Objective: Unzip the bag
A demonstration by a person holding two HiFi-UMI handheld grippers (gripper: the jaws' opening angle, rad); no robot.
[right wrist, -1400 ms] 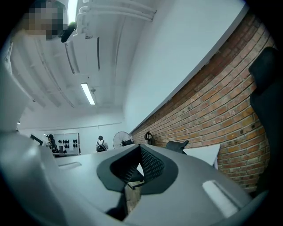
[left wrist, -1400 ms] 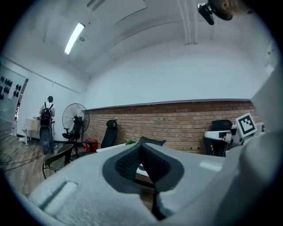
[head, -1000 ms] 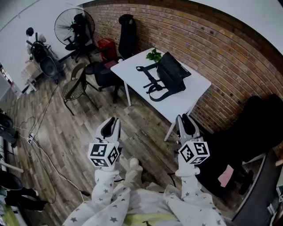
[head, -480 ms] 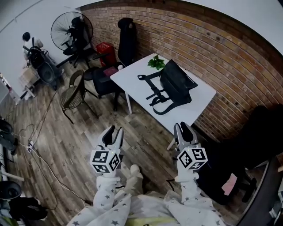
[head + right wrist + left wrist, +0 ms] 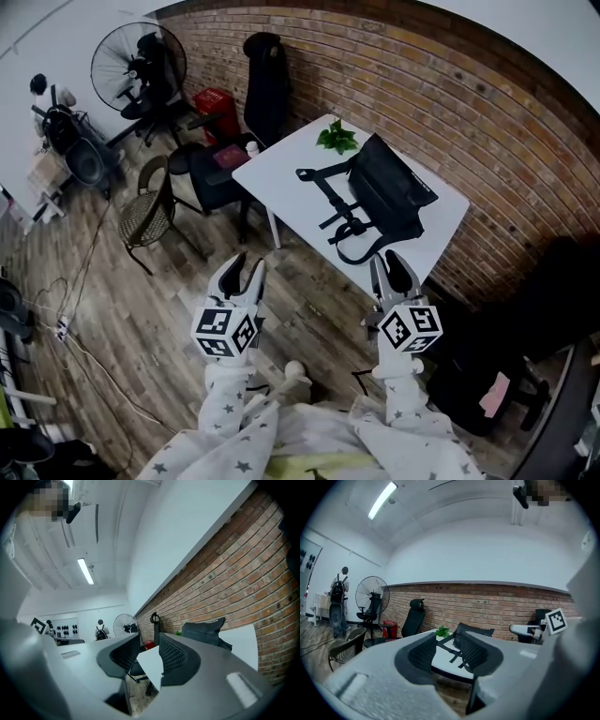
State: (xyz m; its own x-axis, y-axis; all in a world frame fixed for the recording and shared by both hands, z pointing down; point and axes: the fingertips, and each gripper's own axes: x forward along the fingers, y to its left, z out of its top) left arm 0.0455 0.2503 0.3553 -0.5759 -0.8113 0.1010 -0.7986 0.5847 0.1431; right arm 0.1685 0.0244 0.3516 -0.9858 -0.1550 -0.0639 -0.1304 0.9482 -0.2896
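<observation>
Left tongs (image 5: 248,263) and right tongs (image 5: 384,259) aim at the far bag (image 5: 389,192) (both opening, empty)

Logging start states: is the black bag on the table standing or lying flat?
Standing. The black bag rises on its base from the white table, with its straps trailing flat beside it. Zipped or not: cannot tell.

Left gripper (image 5: 241,274): lower centre-left of the head view, pointing up-frame, left marker cube (image 5: 225,330) facing the camera. Jaws opening, nothing between the pads.
Right gripper (image 5: 390,270): lower centre-right, level with the other and well apart from it, right marker cube (image 5: 410,326) facing the camera. Jaws opening, nothing between them.
Forearms: both in star-print sleeves (image 5: 225,412), rising from the bottom edge.
</observation>
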